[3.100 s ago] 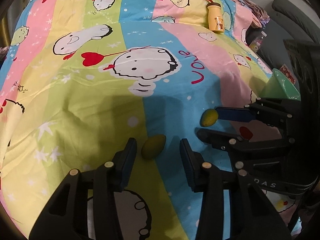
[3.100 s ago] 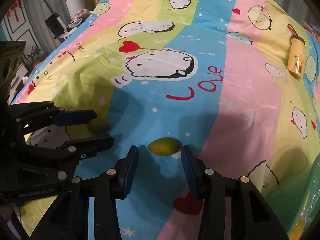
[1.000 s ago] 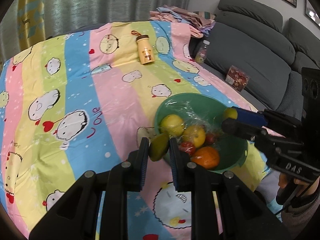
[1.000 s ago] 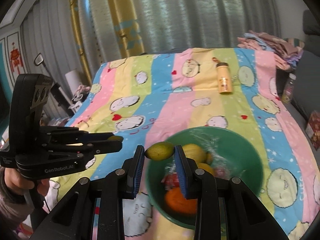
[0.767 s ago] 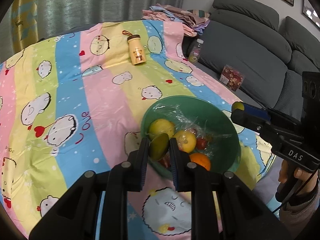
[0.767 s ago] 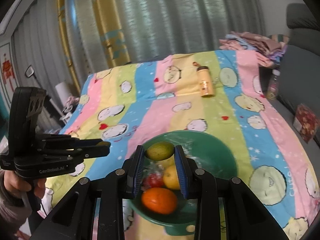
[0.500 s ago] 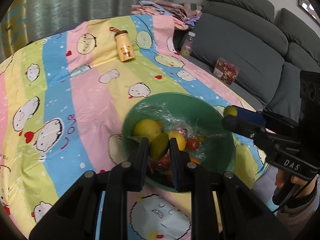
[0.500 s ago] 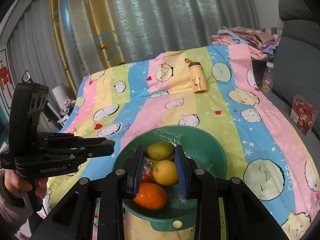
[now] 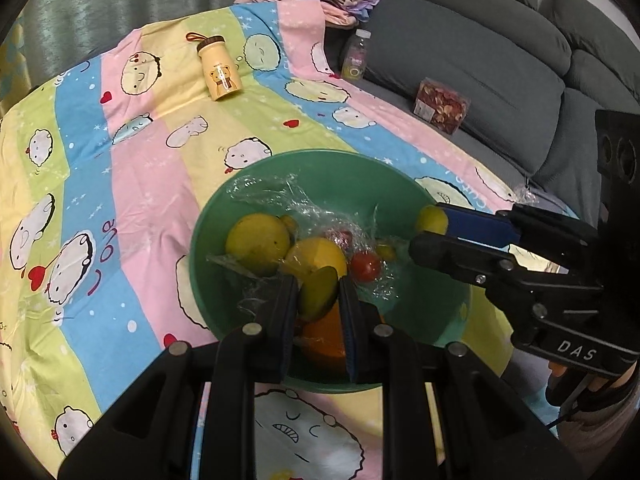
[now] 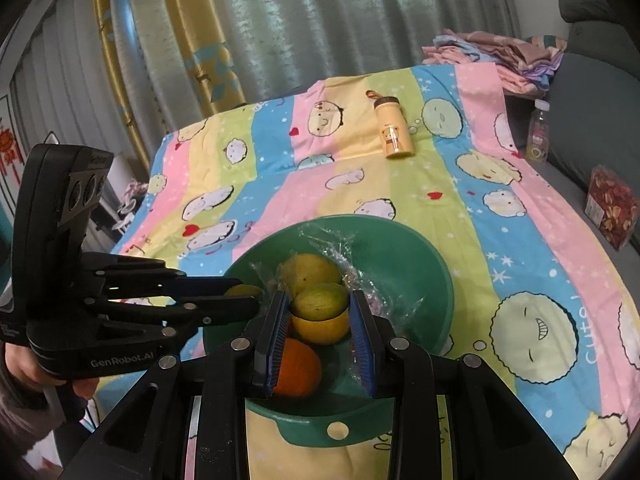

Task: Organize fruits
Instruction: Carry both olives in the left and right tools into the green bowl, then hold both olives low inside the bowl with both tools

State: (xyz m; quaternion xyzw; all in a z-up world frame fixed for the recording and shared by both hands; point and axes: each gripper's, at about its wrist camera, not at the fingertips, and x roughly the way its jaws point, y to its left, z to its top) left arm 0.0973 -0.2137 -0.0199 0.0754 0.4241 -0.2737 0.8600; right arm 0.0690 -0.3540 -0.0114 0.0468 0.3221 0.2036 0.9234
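Hovering over one round green plastic bowl [image 9: 256,200] on a cartoon-print striped sheet [image 9: 132,184] reading "Love", two black grippers each pinch one small smooth yellow-green fruit. The left gripper [image 9: 319,294], marked "GenRobot.AI", is clamped narrowly on its fruit [image 9: 318,292]; the right gripper [image 10: 319,308], marked "DAS", squeezes a rounder one [image 10: 319,302]. Inside the bowl lie two yellow citrus, one orange [image 10: 298,366], one red tomato [image 9: 366,266] and crinkled clear film.

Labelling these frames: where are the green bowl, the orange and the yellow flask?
green bowl [image 10: 436,280], right wrist view, bare inner wall.
orange [image 10: 298,368], right wrist view, its middle.
yellow flask [image 9: 220,72], left wrist view, its body.
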